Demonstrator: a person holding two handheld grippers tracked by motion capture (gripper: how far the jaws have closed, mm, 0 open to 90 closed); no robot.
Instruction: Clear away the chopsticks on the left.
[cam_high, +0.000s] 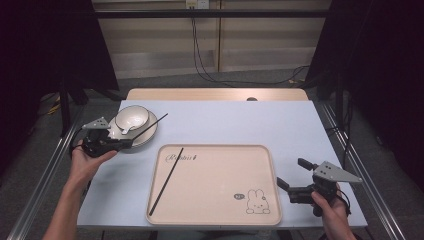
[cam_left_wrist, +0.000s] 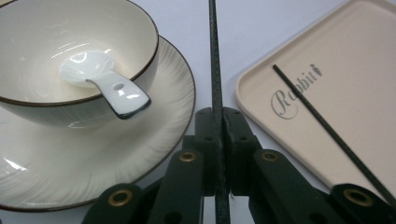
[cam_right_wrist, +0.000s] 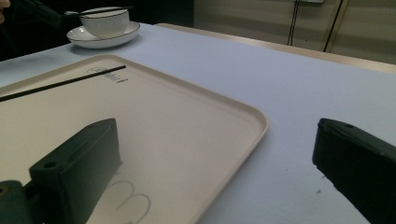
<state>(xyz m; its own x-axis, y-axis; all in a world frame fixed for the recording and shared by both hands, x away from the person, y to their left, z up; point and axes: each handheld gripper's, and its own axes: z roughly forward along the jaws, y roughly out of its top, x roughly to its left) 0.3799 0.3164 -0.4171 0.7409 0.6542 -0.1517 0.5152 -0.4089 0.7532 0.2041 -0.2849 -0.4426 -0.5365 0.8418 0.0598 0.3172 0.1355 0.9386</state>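
Chopstick (cam_left_wrist: 215, 70) number two sat clenched in my left claw (cam_high: 125, 143), pinched near its lower end so the long shaft ran straight ahead beyond the jaws. I held it low beside the plate (cam_left_wrist: 173, 93); the bowl (cam_left_wrist: 140, 28) with its white spoon (cam_left_wrist: 109, 86) stood to the left of the jaws. To their right lay the tray (cam_left_wrist: 355, 98), its mate (cam_high: 166, 181) already resting slantwise there, so I judged this one was bound alongside it. My right claw (cam_high: 292, 178) hung released and empty over the worktop (cam_high: 240, 122) at the tray's right edge, out of the way
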